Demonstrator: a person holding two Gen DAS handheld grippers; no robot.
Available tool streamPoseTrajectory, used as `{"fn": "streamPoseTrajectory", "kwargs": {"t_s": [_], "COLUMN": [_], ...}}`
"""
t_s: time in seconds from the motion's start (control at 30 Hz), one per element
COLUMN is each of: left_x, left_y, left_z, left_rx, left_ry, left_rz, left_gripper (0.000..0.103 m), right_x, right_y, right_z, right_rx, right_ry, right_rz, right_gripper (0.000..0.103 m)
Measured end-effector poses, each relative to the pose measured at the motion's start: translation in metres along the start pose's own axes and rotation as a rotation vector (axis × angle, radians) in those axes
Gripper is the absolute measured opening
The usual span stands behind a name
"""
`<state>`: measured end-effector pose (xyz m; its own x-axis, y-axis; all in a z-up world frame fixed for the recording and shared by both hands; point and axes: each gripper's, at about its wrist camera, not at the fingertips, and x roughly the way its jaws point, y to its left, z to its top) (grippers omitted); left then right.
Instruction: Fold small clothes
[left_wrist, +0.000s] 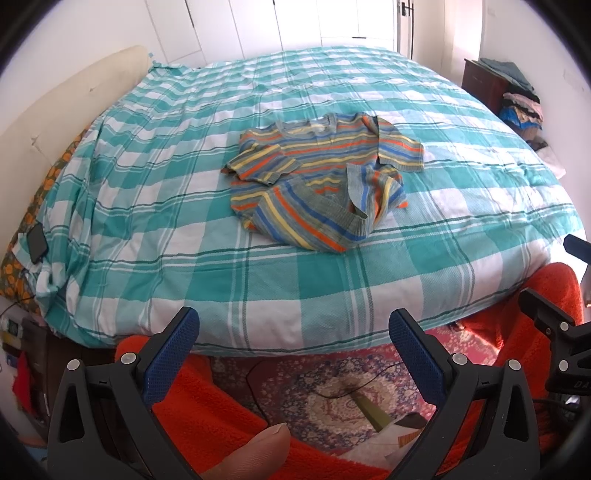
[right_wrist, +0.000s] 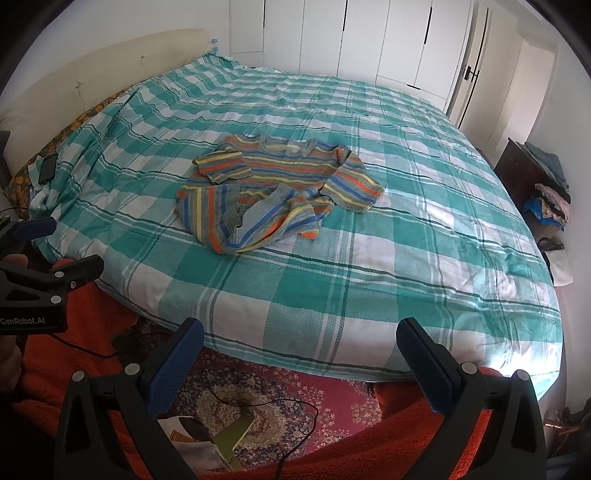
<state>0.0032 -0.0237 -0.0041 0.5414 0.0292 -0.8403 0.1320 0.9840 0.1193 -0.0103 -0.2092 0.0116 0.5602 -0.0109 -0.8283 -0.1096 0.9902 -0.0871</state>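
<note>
A small striped knit sweater (left_wrist: 317, 177) in grey, orange, yellow and blue lies rumpled on the bed, its lower hem bunched up toward me and one sleeve folded over the chest. The same sweater (right_wrist: 273, 192) shows in the right wrist view, left of centre. My left gripper (left_wrist: 293, 332) hangs open off the near bed edge, well short of the sweater. My right gripper (right_wrist: 301, 339) is open too, also short of the bed edge, with nothing between its blue pads (right_wrist: 177, 365). The right gripper's body (left_wrist: 554, 332) shows at the left view's right edge.
The bed wears a teal and white checked cover (left_wrist: 258, 280). A dark phone (left_wrist: 37, 242) lies on its left edge by the cream headboard (left_wrist: 55, 122). A pile of clothes (right_wrist: 550, 199) sits on a dark cabinet at right. Below me are orange fleece legs (left_wrist: 207, 417) and a patterned rug (right_wrist: 295, 391).
</note>
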Motion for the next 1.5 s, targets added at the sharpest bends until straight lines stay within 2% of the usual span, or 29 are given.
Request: {"fn": "streamPoseTrajectory", "kwargs": {"t_s": [0.6,0.93,1.1,1.17,1.27,1.33,1.5], "left_x": [0.004,-0.022,-0.037,-0.043,-0.046,-0.04,-0.024], "left_y": [-0.005,0.016,0.015,0.015,0.02,0.025,0.056], "left_z": [0.003,0.001,0.003,0.006,0.01,0.012,0.012], "left_rx": [0.013,-0.061,-0.046,-0.05,-0.06,-0.063,-0.145], "left_ry": [0.002,-0.084,-0.127,-0.132,-0.134,-0.107,-0.104], "left_rz": [0.011,0.005,0.048,0.035,-0.001,-0.012,0.03], "left_gripper": [0.102,0.103,0.103,0.103,0.103,0.103,0.103], "right_x": [0.003,-0.024,-0.051,-0.058,-0.054,-0.05,-0.055], "right_y": [0.0,-0.003,-0.008,-0.012,-0.013,-0.01,0.0], "right_z": [0.0,0.005,0.0,-0.002,0.001,0.008,0.032], "right_rx": [0.003,0.026,0.027,0.039,0.065,0.058,-0.009], "right_ry": [0.007,-0.088,-0.174,-0.198,-0.176,-0.164,-0.203], "right_rz": [0.0,-0.017,-0.028,-0.048,-0.036,-0.025,-0.052], "right_gripper": [0.103,0.103,0.103,0.103,0.103,0.103,0.103]}}
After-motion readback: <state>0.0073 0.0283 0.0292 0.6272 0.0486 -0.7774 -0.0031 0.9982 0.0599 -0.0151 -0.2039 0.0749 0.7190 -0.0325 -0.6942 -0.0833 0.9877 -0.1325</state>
